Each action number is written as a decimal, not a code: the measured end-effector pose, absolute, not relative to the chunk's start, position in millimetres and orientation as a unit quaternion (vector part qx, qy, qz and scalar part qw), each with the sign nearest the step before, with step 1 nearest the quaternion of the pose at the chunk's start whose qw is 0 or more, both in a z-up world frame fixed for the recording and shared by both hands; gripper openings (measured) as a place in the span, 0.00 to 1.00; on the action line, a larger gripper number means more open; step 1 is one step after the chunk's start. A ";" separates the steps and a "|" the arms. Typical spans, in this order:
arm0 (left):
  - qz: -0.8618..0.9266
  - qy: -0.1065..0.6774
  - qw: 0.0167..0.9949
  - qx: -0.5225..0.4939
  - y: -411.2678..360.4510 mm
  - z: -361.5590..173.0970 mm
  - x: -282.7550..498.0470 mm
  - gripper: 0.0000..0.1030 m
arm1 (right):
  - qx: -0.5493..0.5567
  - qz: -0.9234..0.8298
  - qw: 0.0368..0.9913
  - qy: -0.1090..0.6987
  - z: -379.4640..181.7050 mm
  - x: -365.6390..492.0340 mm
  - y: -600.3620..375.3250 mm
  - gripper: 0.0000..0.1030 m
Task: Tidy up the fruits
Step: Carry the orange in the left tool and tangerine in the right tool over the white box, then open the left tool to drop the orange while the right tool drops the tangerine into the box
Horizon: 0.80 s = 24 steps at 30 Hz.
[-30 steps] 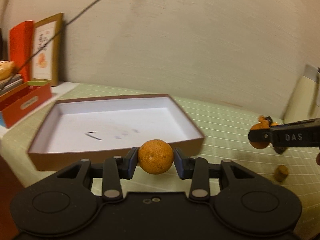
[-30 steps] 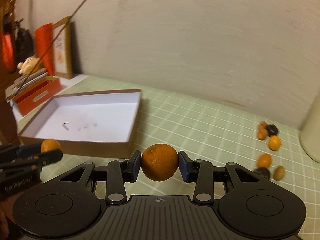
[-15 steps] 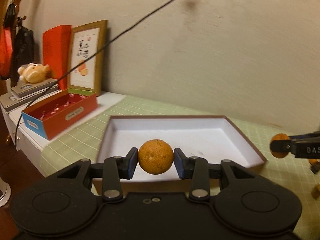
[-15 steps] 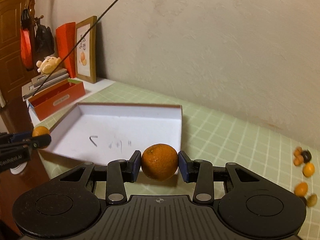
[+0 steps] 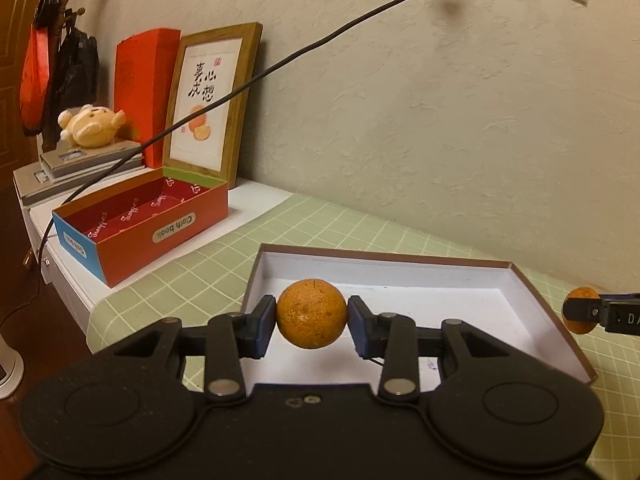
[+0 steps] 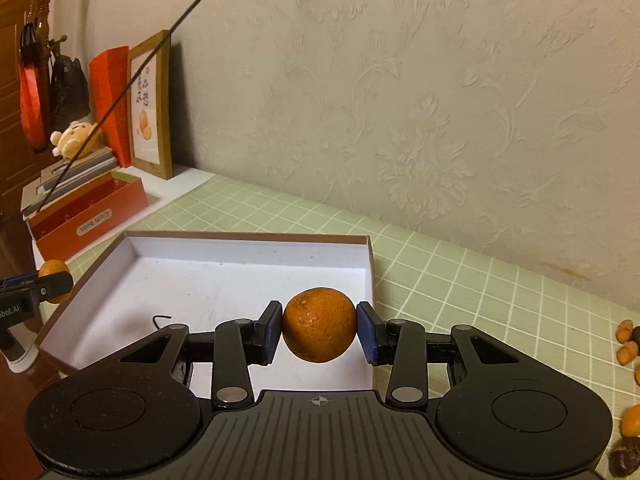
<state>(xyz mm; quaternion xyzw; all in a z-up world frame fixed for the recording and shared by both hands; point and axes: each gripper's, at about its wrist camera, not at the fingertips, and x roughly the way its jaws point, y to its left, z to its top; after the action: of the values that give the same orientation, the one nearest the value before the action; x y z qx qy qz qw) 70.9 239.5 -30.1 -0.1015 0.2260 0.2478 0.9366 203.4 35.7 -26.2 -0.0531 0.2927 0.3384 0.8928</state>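
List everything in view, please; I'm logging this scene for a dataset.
Shallow box: one, brown outside, white inside, on the mat.
Mat: one, green grid.
Held fruits: two, orange, one in the left gripper, one in the right gripper.
Loose fruits: several, orange and dark, far right on the mat.
Red box: one, open, left of the shallow box.
Framed picture: one, wooden frame, against the wall.
Plush toy: one, tan, on stacked books.
Cable: one, black.
Fingers: two pairs, blue pads.
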 end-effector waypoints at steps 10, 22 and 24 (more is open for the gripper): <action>0.254 0.240 0.931 -0.106 253.9 -39.6 87.8 0.29 | -0.050 0.339 0.891 0.299 -39.6 223.4 55.7 0.39; 0.299 0.228 0.924 -0.071 255.9 -45.7 95.6 0.94 | -0.051 0.312 0.910 0.269 -51.5 233.4 61.5 1.00; 0.301 0.233 0.921 -0.078 259.5 -47.3 95.3 0.94 | -0.051 0.316 0.907 0.275 -51.0 236.4 62.0 1.00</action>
<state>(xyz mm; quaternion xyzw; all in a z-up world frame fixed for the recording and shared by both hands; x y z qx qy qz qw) 95.3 259.5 -47.3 -0.0778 0.2327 0.3015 0.9214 236.4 62.0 -51.0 -0.0506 0.2753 0.3157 0.9066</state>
